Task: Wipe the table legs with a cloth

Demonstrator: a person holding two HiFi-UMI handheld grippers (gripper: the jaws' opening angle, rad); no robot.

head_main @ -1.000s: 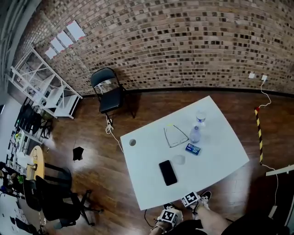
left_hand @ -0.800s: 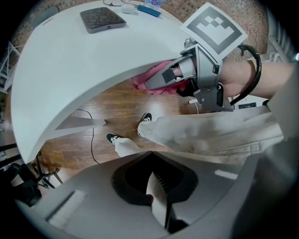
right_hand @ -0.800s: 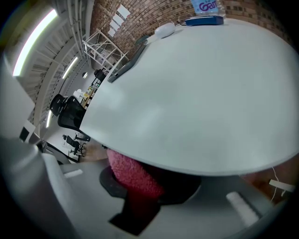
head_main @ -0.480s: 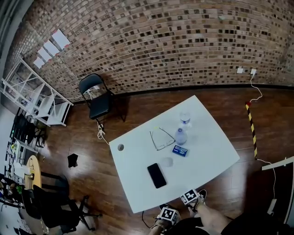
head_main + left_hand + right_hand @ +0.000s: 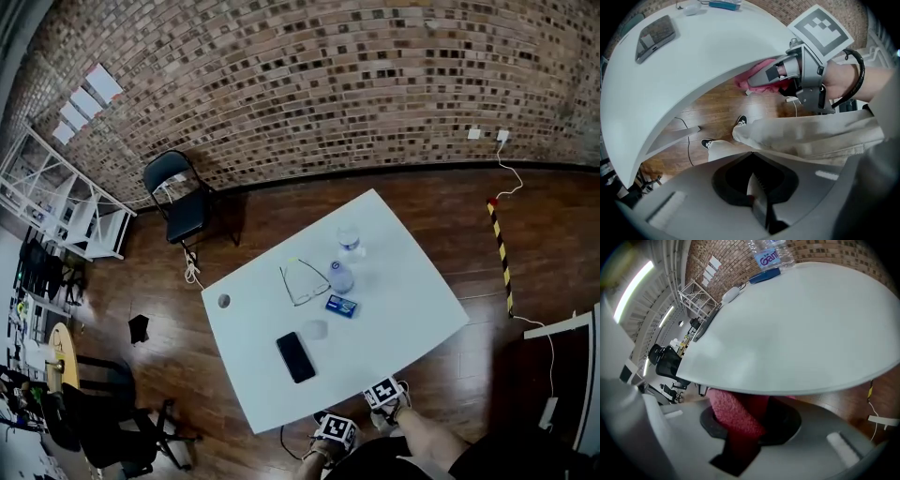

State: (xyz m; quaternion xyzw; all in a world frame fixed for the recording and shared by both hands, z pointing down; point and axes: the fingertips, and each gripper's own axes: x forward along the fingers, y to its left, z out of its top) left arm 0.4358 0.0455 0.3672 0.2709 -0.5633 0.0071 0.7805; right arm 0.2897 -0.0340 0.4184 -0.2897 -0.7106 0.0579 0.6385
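The white table stands in the middle of the head view. Both grippers are low at its near edge, showing mostly as marker cubes: my left gripper and my right gripper. My right gripper is shut on a pink cloth, just below the table's rim. From the left gripper view, that right gripper holds the pink cloth under the tabletop. My left gripper is shut with nothing in it, above the person's trouser legs and shoes. A grey table support shows under the top.
On the table lie a black phone, glasses, two water bottles and a blue box. A folding chair stands by the brick wall. An office chair and shelves are at left; cables run across the wooden floor.
The head view has swung, so the table and chair sit further left and higher in the picture. Both grippers stay at the table's near edge.
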